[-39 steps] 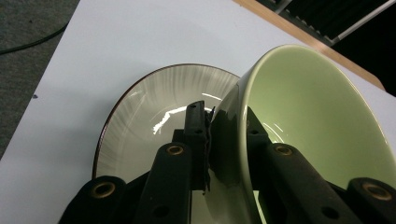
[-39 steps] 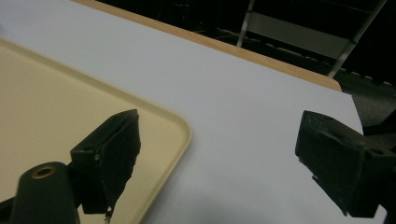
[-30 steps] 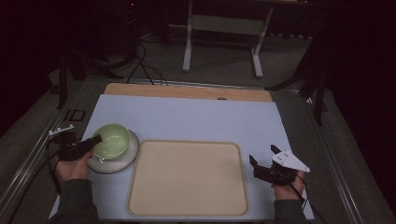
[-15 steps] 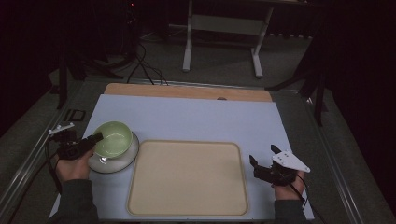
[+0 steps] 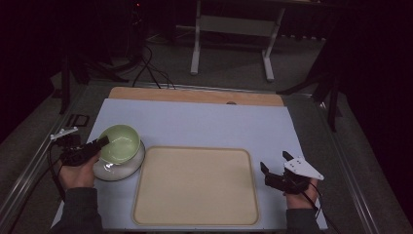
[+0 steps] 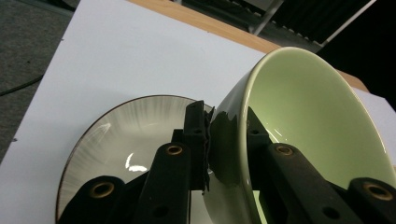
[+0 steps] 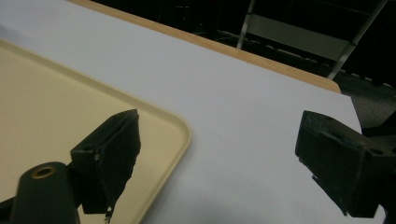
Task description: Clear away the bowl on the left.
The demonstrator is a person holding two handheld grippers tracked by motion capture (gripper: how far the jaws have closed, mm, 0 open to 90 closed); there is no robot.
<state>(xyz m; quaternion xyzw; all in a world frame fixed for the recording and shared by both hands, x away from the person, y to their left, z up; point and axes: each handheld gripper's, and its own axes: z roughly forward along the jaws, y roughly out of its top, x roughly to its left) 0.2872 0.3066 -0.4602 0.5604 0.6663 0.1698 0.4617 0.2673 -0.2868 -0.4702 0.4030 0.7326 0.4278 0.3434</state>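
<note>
A pale green bowl (image 5: 121,142) hangs tilted just over a grey-white plate (image 5: 113,169) at the table's left. My left gripper (image 5: 100,144) is shut on the bowl's near rim, one jaw inside and one outside; in the left gripper view the green bowl (image 6: 303,121) leans right above the plate (image 6: 121,140). A cream tray (image 5: 196,185) lies in the middle of the white table top (image 5: 204,122). My right gripper (image 5: 273,171) stands open just right of the tray, nothing between its jaws, and the tray's corner (image 7: 163,126) lies under its left jaw.
A wooden strip (image 5: 195,95) runs along the table's far edge. Beyond it stand a metal frame (image 5: 234,29) and cables (image 5: 146,73) on the dark floor. Metal rails border the table's left and right sides.
The left gripper has lifted and tipped the bowl off the plate, drifting a little right. The right gripper has stayed where it was.
</note>
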